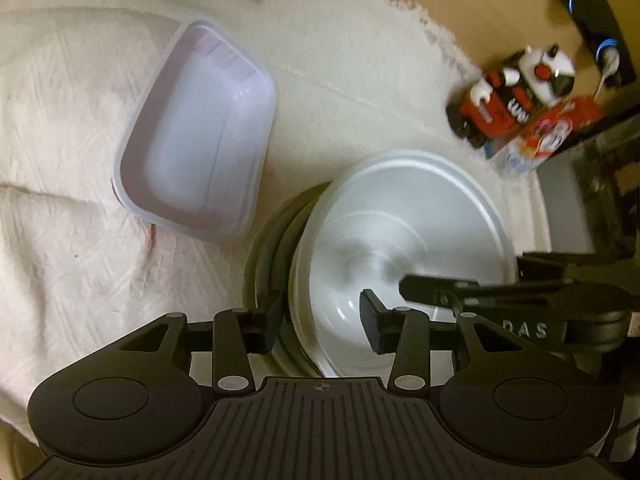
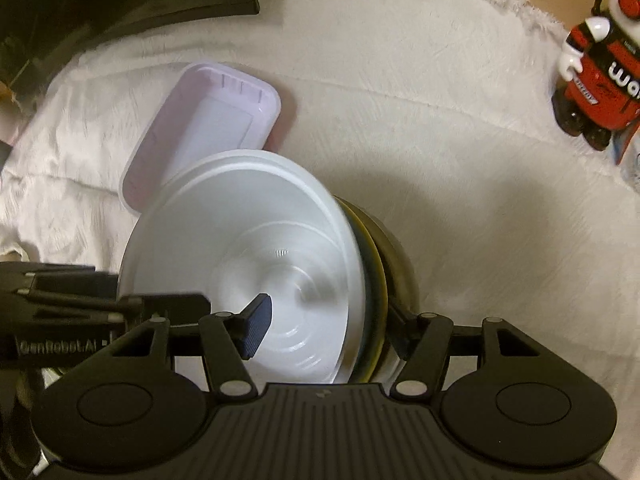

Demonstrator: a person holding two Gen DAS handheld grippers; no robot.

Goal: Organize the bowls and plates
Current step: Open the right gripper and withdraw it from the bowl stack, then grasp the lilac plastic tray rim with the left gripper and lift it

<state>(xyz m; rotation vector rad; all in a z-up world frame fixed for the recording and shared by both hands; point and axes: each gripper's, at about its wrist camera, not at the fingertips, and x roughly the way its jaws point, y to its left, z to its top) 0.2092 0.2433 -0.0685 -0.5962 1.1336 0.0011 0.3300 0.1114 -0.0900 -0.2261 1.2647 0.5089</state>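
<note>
The left claw (image 1: 324,324) and right claw (image 2: 324,332) each straddle 1 side of the stack (image 1: 280,240), pads spread about the stacked rims, 1 pad inside the white bowl (image 2: 248,248) and 1 outside; whether they pinch I cannot tell. 2 claws likely share the load so the nested pieces stay level. The stack sits on a cream cloth (image 1: 60,240) covering the surface. The empty lilac tub (image 1: 196,128) lies just beside it. Far off stands a red toy (image 2: 600,80). Claw bodies read "GenRobot.AI" and "DAS".
</note>
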